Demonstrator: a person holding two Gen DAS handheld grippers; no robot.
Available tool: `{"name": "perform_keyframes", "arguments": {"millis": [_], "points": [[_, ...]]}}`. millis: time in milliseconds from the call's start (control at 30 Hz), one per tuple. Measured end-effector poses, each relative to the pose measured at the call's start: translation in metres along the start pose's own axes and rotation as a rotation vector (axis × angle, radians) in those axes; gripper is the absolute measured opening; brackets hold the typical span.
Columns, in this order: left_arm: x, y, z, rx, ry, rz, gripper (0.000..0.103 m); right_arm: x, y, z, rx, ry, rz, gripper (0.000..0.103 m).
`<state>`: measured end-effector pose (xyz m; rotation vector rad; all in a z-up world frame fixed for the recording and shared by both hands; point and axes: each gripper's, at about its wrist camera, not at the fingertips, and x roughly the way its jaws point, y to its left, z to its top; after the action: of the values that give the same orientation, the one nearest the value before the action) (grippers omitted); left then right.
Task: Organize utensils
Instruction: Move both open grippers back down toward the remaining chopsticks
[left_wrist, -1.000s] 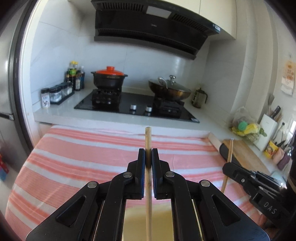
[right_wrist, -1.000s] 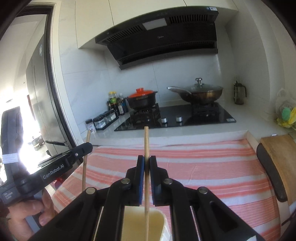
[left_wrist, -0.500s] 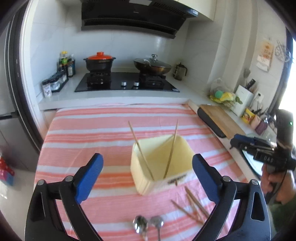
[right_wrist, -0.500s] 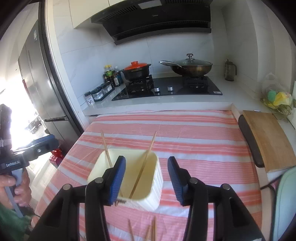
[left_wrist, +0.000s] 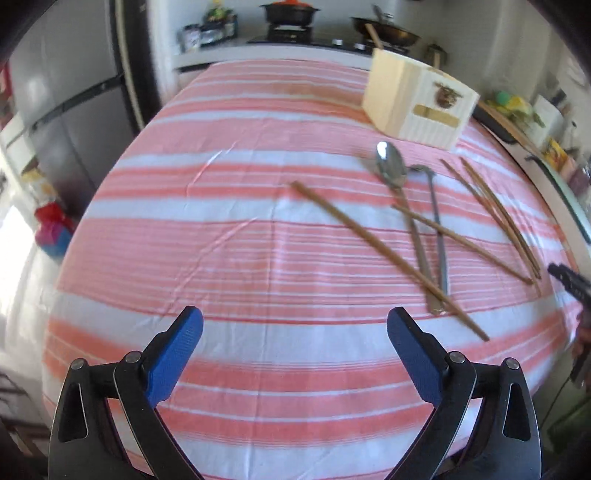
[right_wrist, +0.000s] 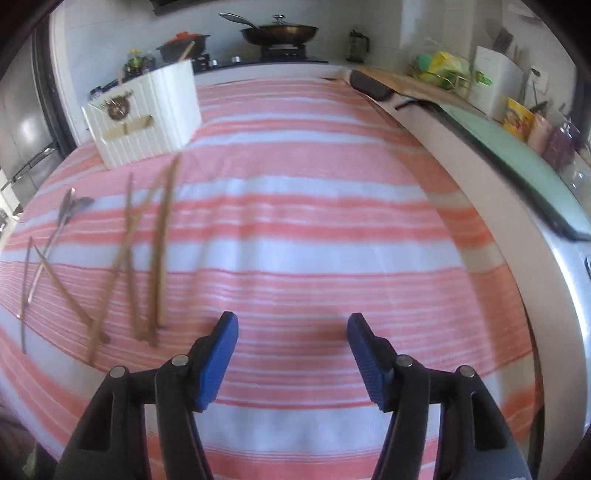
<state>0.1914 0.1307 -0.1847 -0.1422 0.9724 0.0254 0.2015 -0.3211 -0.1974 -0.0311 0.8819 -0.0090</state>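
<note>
A cream utensil box (left_wrist: 417, 101) stands on the striped cloth, with chopstick ends poking out of its top; it also shows in the right wrist view (right_wrist: 144, 118). Several wooden chopsticks (left_wrist: 384, 254) and two metal spoons (left_wrist: 395, 177) lie loose on the cloth in front of it. In the right wrist view the chopsticks (right_wrist: 155, 258) lie left of the gripper and the spoons (right_wrist: 66, 210) at far left. My left gripper (left_wrist: 295, 350) is open and empty, low over the cloth. My right gripper (right_wrist: 291, 354) is open and empty, just right of the chopsticks.
The pink and white striped cloth (left_wrist: 221, 240) covers the table. A stove with a wok (right_wrist: 280, 33) and a pot sits behind. A cutting board (right_wrist: 373, 86) and counter items lie at the right edge. A fridge (left_wrist: 55, 110) stands at left.
Both grippers let go of a chopstick each into the box, opened, pulled back and dropped low over the cloth near the loose utensils.
</note>
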Motion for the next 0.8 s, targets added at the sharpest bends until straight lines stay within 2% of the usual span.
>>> {"name": "perform_keyframes", "arguments": {"millis": [67, 100, 167, 233, 300, 533, 800], "points": [[0.010, 0.010, -0.004, -0.085, -0.012, 0.010, 0.100, -0.001, -0.001, -0.001, -0.015, -0.010, -0.041, 0.064], [0.017, 0.013, -0.005, -0.113, 0.002, 0.012, 0.100, 0.000, -0.001, -0.002, -0.014, -0.011, -0.049, 0.068], [0.020, 0.007, -0.010, -0.093, -0.024, 0.050, 0.101, 0.002, -0.003, -0.001, 0.008, -0.027, -0.038, 0.070], [0.025, 0.000, -0.011, -0.038, -0.005, 0.093, 0.102, 0.004, -0.005, 0.000, 0.030, -0.045, -0.028, 0.077], [0.029, -0.007, -0.013, 0.008, -0.012, 0.119, 0.103, 0.004, -0.003, -0.002, 0.018, -0.064, -0.034, 0.077], [0.028, -0.005, -0.015, -0.005, -0.043, 0.110, 0.103, 0.007, -0.001, -0.001, 0.016, -0.063, -0.021, 0.081], [0.026, -0.007, -0.020, -0.039, -0.048, 0.140, 0.103, 0.007, -0.001, 0.000, 0.016, -0.063, -0.022, 0.081]]}}
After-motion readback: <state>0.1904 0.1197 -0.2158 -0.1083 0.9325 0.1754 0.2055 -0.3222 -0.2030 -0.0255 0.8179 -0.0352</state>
